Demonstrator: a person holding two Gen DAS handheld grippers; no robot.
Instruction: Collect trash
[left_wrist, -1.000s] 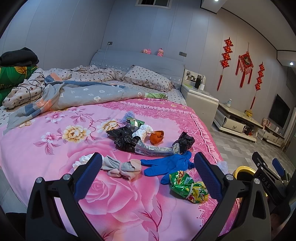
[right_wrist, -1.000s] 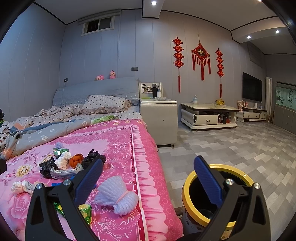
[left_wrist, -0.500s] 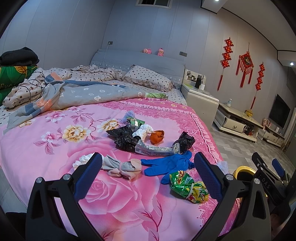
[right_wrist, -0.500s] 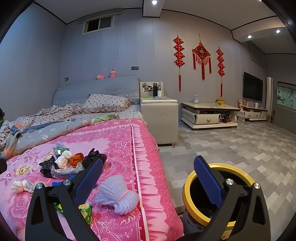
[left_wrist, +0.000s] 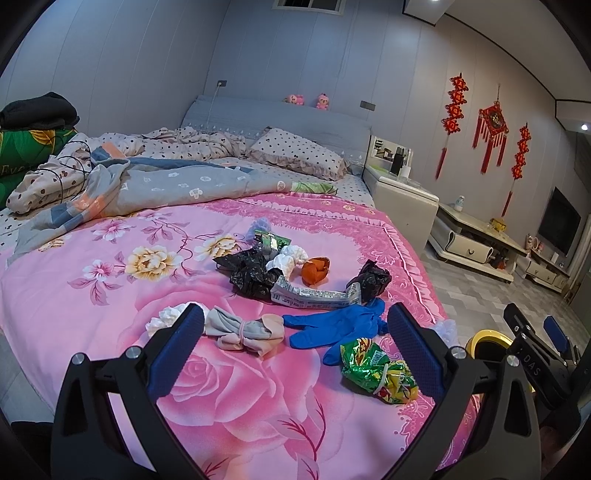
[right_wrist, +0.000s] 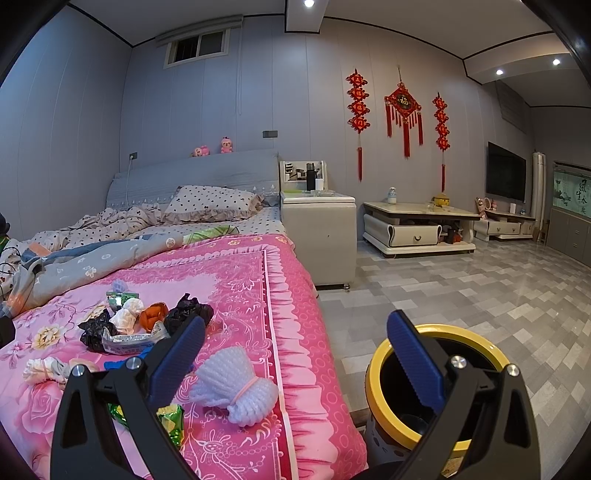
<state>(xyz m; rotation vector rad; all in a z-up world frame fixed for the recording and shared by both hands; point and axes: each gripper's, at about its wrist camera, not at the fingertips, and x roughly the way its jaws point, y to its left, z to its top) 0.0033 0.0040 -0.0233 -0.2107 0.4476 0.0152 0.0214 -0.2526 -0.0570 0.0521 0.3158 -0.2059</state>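
Trash lies on the pink floral bedspread (left_wrist: 110, 295): a blue glove (left_wrist: 334, 326), a green snack bag (left_wrist: 376, 371), a tied grey rag (left_wrist: 243, 332), black bags (left_wrist: 251, 275), a long wrapper (left_wrist: 314, 295) and an orange peel (left_wrist: 314, 269). My left gripper (left_wrist: 295, 347) is open and empty above the rag and glove. My right gripper (right_wrist: 295, 352) is open and empty, between a white foam net bundle (right_wrist: 236, 387) on the bed's edge and the yellow-rimmed bin (right_wrist: 384, 398) on the floor.
A crumpled grey quilt (left_wrist: 147, 184) and a polka-dot pillow (left_wrist: 295, 155) lie at the head of the bed. A white nightstand (right_wrist: 317, 236) and a low TV cabinet (right_wrist: 417, 229) stand along the wall. Grey tiled floor (right_wrist: 480, 288) spreads right of the bed.
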